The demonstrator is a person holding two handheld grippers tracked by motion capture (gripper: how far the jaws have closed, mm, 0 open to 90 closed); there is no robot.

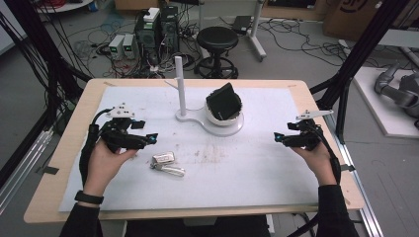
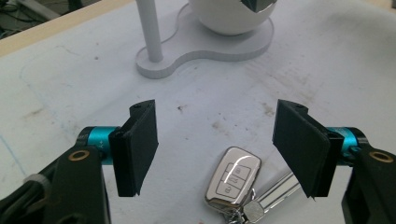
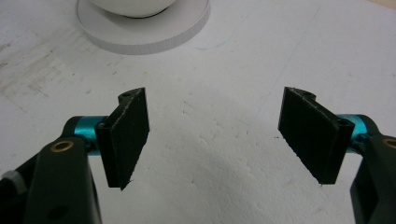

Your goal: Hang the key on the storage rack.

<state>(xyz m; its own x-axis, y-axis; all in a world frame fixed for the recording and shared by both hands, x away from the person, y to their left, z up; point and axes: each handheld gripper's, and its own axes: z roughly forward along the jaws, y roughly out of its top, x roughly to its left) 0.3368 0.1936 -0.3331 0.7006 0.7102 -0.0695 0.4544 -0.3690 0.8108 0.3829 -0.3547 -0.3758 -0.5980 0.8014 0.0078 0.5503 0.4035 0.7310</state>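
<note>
A silver car key fob (image 1: 164, 158) with a metal key part (image 1: 173, 170) lies on the white mat, left of centre. In the left gripper view the fob (image 2: 233, 179) lies just beyond and between the jaws. My left gripper (image 1: 148, 138) (image 2: 217, 149) stands open, a little left of and above the fob, holding nothing. My right gripper (image 1: 277, 137) (image 3: 217, 137) is open too, over bare mat at the right side. A white stand (image 1: 210, 121) with an upright post (image 1: 179, 84) and a bowl holding a black object (image 1: 224, 102) sits at the back centre.
The white mat (image 1: 237, 168) covers most of the wooden table (image 1: 59, 163). Beyond the table's far edge stand a black stool (image 1: 217, 44), computer boxes (image 1: 155, 29) and loose cables on the floor. The stand's base (image 2: 205, 46) (image 3: 144, 32) lies ahead of both grippers.
</note>
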